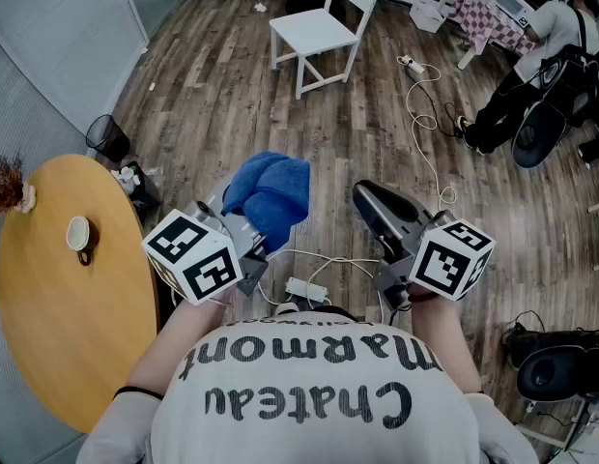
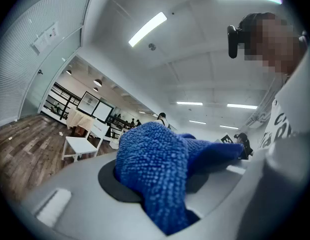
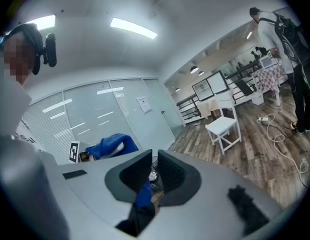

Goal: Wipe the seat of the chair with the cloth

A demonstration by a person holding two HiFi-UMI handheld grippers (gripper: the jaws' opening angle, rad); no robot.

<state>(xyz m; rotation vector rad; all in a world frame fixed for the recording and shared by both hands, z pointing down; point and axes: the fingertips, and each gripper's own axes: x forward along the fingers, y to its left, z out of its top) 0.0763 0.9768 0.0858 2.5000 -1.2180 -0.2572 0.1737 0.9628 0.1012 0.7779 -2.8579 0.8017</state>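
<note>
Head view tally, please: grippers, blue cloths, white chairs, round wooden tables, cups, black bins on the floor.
Grippers: 2 (left gripper, right gripper)
Blue cloth: 1
White chair: 1
Round wooden table: 1
Cup: 1
Black bin: 1
Total: 7

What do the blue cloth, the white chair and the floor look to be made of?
Blue bunched cloth: likely microfibre towelling, matt, judging by its dense nubby pile. White slat-backed chair: probably painted wood, smooth, with square legs and flat seat; too distant to confirm. Brown plank floor: wood or wood-look laminate, faint sheen, with grain and board seams.
</note>
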